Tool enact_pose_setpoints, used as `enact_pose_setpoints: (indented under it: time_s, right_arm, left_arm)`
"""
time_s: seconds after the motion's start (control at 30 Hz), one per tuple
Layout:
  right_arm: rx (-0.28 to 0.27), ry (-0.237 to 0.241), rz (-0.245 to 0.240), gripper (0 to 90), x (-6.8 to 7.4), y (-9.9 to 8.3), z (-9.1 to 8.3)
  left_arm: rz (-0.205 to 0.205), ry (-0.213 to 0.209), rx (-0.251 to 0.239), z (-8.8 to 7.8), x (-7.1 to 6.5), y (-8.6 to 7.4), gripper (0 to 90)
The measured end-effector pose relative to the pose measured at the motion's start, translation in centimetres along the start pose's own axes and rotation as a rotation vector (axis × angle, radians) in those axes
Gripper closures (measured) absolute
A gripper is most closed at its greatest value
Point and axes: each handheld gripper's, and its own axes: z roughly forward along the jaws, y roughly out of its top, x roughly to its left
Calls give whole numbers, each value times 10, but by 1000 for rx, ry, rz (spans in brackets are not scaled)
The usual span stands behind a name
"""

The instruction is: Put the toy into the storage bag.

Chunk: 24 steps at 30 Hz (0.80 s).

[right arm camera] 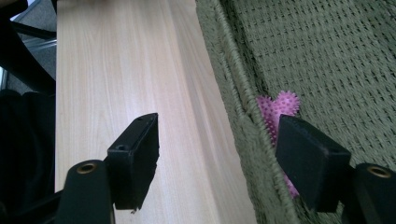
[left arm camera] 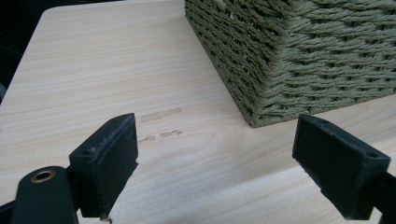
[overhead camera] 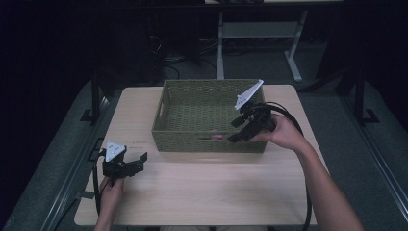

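A rectangular olive-green woven basket (overhead camera: 192, 113) was taken as the landmark; it was set on a pale wood-grain table (overhead camera: 192, 192).

A pink spiky rubber toy (overhead camera: 217, 137) was seen inside the basket, lying against the inner face of its near wall, towards the right half of that wall. In the right gripper view the toy (right arm camera: 280, 105) was partly hidden behind the basket rim (right arm camera: 238, 93) and the jaw in front of it.

The right gripper (overhead camera: 238, 131) was held over the basket's near right corner, tilted down towards the toy. Its jaws were spread part-way, with nothing clamped: 1 jaw was seen outside the near wall over the table, the other inside the basket just in front of the toy. Contact between that jaw and the toy could not be told.

The left gripper (overhead camera: 140, 161) was held low over the table, near the basket's near left corner and apart from it. Its 2 jaws were spread wide and were empty; the basket corner (left arm camera: 261, 107) was seen ahead of them, with bare table between.
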Motion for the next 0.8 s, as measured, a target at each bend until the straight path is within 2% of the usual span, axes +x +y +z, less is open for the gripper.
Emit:
enact_pose_setpoints:
  time_s: [0.8]
  right_arm:
    - [-4,21,-17,282,19,-13,14]
  left_arm:
    - [5,2,-2,1,-1,0,137]
